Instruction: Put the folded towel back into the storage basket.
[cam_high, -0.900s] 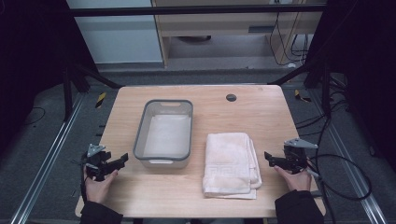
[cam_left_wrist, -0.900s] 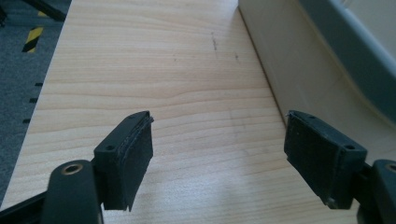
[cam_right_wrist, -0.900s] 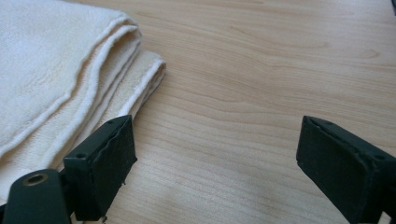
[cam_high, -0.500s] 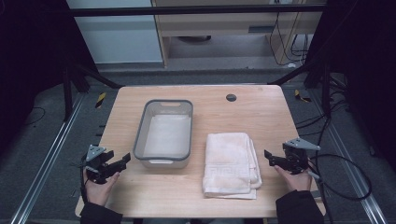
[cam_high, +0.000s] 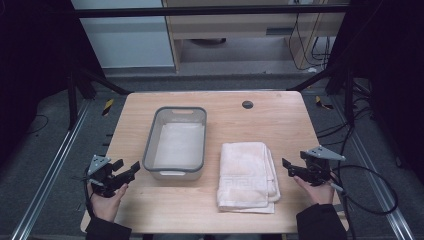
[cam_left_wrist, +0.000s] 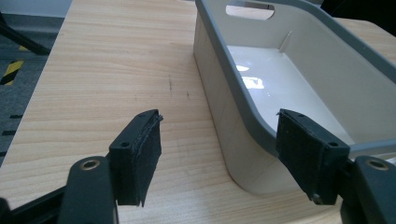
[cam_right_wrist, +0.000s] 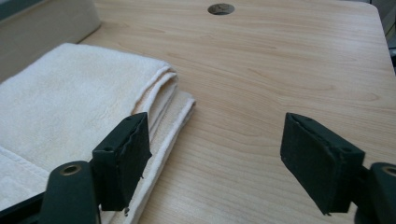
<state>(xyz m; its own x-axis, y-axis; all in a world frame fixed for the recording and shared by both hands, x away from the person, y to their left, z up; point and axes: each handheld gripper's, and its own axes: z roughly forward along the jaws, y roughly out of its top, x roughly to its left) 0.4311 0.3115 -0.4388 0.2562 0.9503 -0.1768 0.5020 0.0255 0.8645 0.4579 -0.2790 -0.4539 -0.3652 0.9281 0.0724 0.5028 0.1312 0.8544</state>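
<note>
Right of the grey bin (cam_high: 176, 145) lies my folded towel (cam_high: 246, 175); both grippers, left (cam_high: 125, 172) and right (cam_high: 291, 168), gape wide, holding nothing. Pinching 1 layer could unfold it.

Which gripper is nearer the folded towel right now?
The right gripper: it sits just off the folded towel, while the left gripper waits beyond the grey tub.
</note>
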